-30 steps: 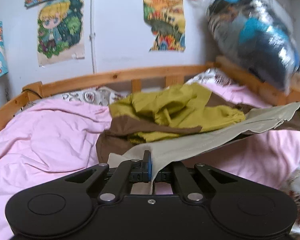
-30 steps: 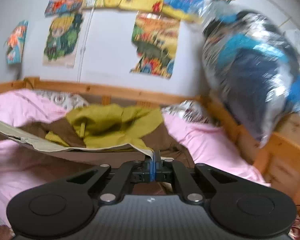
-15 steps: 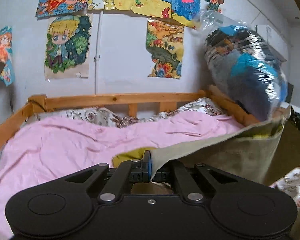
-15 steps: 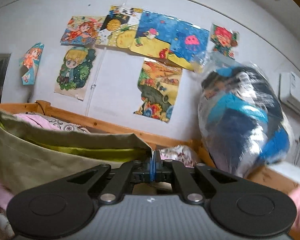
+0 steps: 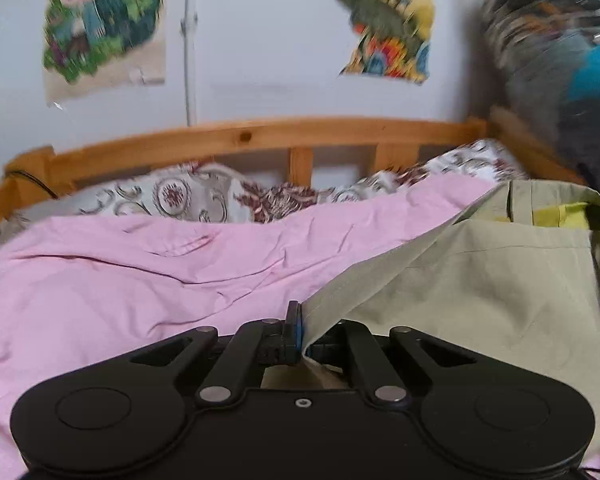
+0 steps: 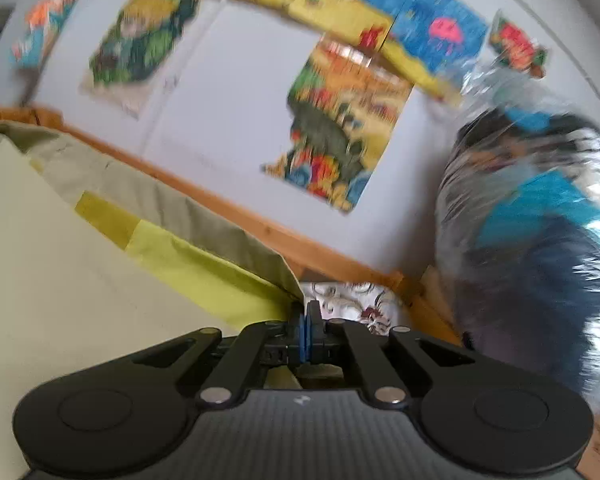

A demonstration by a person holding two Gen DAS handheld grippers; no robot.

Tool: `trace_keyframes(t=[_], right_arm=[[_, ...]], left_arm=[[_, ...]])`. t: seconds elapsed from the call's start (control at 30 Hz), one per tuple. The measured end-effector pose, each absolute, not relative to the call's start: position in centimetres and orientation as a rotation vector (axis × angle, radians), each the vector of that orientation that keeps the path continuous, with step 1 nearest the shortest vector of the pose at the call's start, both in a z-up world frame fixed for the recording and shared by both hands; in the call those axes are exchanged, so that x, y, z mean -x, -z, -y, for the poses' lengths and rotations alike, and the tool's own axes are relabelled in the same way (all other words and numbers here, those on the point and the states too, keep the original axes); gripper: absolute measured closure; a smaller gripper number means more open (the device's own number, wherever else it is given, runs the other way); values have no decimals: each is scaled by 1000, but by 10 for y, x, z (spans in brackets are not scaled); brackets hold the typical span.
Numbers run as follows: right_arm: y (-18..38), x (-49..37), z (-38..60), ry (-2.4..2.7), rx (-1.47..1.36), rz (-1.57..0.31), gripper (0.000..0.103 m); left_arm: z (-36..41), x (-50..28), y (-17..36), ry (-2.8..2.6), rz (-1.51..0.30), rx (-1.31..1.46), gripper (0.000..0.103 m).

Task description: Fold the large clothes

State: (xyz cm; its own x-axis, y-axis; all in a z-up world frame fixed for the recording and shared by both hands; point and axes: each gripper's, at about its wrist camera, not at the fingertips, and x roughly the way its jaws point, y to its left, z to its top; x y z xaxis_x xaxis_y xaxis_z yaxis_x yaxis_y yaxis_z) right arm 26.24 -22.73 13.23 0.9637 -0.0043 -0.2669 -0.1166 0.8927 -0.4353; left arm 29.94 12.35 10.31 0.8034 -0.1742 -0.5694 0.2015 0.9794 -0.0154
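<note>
A large khaki garment [image 5: 480, 288] with a yellow-green lining [image 5: 564, 216] hangs stretched between my two grippers above the bed. My left gripper [image 5: 298, 320] is shut on one edge of it, and the cloth spreads to the right. In the right wrist view my right gripper [image 6: 305, 320] is shut on the other edge, and the garment [image 6: 60, 264] spreads to the left with its yellow-green lining [image 6: 204, 264] showing. Its lower part is hidden below both views.
A pink bedsheet [image 5: 120, 272] covers the bed. Patterned pillows [image 5: 188, 196] lie against the wooden headboard rail [image 5: 260, 136]. A big plastic bag of clothes [image 6: 540, 248] hangs at the right. Posters [image 6: 340, 140] hang on the wall behind.
Both grippers lifted the garment off the bed, where it lay crumpled a second ago, and it now hangs spread between them. Since half a second ago both views have shifted and blurred.
</note>
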Motion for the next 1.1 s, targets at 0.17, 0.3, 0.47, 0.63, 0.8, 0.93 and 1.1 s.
trace_keyframes(t=[0.17,0.3,0.47,0.63,0.8,0.93,1.1], right_arm=[[-90,-329,233,-70,446,-385,102],[-52,-364,236,-86,435,-478,99],[-47,-371,263,-170,304,-502,56],[-81,-349,305,-278,175,-460,9],[-89,-329,314,-484,118,-573,0],[-62,-314,276,-536,329,-658,4],[-39,-326,260,-432,426,-704,96]], left_arm=[[-128,-373,-51,167,-716,28,101],[-133,-408,-13,158,-811,110,99],[-160,-415,-10,198,-811,244,45],[-185,-398,-37,186,-673,334,10],[-183,-365,-47,270,-643,286,4],[-158,-346,-31,317,-698,121,5],[-139,-355,-1,125,-784,-91,65]])
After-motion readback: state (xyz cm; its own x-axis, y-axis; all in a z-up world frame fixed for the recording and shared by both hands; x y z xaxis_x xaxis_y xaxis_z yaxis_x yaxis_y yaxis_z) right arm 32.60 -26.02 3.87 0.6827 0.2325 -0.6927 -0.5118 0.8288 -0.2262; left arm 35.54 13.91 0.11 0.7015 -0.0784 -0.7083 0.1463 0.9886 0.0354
